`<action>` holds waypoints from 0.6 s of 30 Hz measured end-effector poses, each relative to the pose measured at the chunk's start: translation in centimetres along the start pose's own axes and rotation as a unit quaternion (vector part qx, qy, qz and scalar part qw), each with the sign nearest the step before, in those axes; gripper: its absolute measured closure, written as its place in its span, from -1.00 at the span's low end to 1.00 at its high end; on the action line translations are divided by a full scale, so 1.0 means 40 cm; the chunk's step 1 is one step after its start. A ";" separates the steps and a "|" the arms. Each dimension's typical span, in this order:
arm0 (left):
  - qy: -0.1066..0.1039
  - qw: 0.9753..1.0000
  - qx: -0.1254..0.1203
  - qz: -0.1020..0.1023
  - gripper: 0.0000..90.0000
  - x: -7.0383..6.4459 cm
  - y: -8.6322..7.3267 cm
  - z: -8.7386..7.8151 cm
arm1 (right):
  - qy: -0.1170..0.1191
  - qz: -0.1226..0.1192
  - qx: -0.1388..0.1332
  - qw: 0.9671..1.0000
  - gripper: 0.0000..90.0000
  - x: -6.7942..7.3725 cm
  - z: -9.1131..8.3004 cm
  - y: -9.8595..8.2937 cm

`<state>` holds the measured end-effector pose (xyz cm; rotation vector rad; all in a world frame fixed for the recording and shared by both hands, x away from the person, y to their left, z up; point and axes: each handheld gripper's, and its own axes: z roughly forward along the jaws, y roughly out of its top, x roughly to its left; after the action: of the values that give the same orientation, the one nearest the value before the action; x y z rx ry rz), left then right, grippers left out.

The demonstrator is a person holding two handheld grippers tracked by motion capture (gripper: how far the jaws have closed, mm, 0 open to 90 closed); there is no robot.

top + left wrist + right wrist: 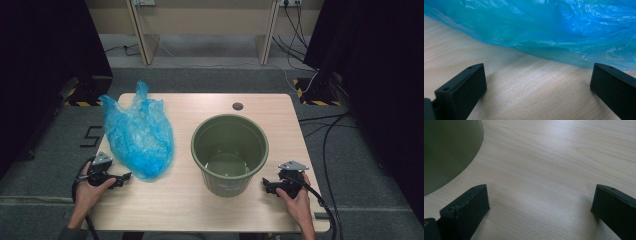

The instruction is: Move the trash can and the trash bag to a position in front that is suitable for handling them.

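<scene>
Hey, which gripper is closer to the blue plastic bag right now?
Left. The left gripper sits at the near edge of the blue plastic bag, open and facing it. The right gripper is across the table, beside the green bucket.

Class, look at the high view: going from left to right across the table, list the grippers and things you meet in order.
Left gripper → crumpled blue plastic bag → round olive-green plastic bucket → right gripper.
</scene>
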<state>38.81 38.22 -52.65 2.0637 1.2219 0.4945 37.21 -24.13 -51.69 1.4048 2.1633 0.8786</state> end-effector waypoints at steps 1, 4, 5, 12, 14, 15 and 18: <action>0.000 1.000 0.000 0.000 -1.00 0.000 0.000 0.000 | 0.000 0.001 0.000 1.000 -0.97 0.000 0.000 0.000; 0.000 1.000 0.000 0.000 -1.00 0.000 0.000 0.000 | 0.000 0.000 0.000 1.000 -0.97 0.000 0.000 0.000; 0.000 1.000 0.000 0.000 -1.00 0.000 0.000 0.000 | 0.000 0.000 0.000 1.000 -0.96 0.000 0.000 0.000; -0.013 1.000 -0.013 0.009 -0.83 -0.005 -0.004 -0.008 | 0.001 0.003 -0.017 1.000 -0.60 0.006 -0.016 -0.004; -0.016 1.000 -0.018 0.011 -0.65 -0.009 -0.005 -0.011 | -0.003 0.006 -0.021 1.000 -0.63 0.008 -0.023 -0.003; -0.028 0.999 -0.014 0.013 -0.68 -0.016 -0.004 -0.016 | -0.003 0.007 -0.024 1.000 -0.61 0.010 -0.030 -0.002; -0.032 0.999 -0.023 0.017 -0.67 -0.034 -0.001 -0.026 | -0.009 -0.001 -0.033 0.999 -0.60 0.020 -0.051 0.004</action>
<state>37.47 37.41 -51.93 2.0487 1.1313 0.4643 35.68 -23.93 -50.11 1.3740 2.1031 0.9251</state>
